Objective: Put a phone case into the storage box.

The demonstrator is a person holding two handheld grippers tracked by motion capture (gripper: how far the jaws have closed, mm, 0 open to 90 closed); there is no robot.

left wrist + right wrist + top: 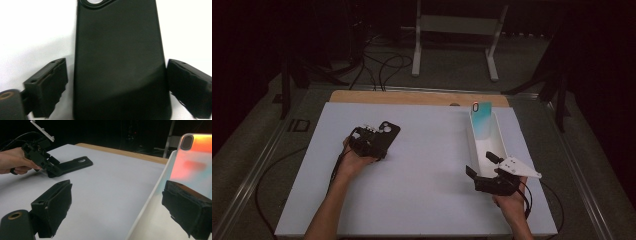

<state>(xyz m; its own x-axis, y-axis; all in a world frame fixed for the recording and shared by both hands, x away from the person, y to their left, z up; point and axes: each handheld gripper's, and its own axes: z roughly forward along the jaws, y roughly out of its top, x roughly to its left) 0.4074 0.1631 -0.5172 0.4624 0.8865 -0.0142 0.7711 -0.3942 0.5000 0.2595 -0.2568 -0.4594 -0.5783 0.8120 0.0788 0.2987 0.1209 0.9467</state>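
Observation:
A black phone case (387, 134) lies flat on the white board at the left. My left gripper (379, 145) has its jaws on either side of the case's lower end. In the left gripper view the case (120, 62) runs up between the jaws of the left gripper (117, 62), with a thin strip of white showing by the left pad (50, 85), so it stands open. My right gripper (482, 165) is open and straddles the near end wall of a white tray (499, 137). A teal phone case (481, 117) leans upright at the tray's far end.
The white board (422, 170) covers a wooden table whose far edge (412, 97) shows. A white metal stand (457, 25) and several cables (382, 65) are on the floor beyond. In the right gripper view the tray's rim (150, 197) runs between the jaws.

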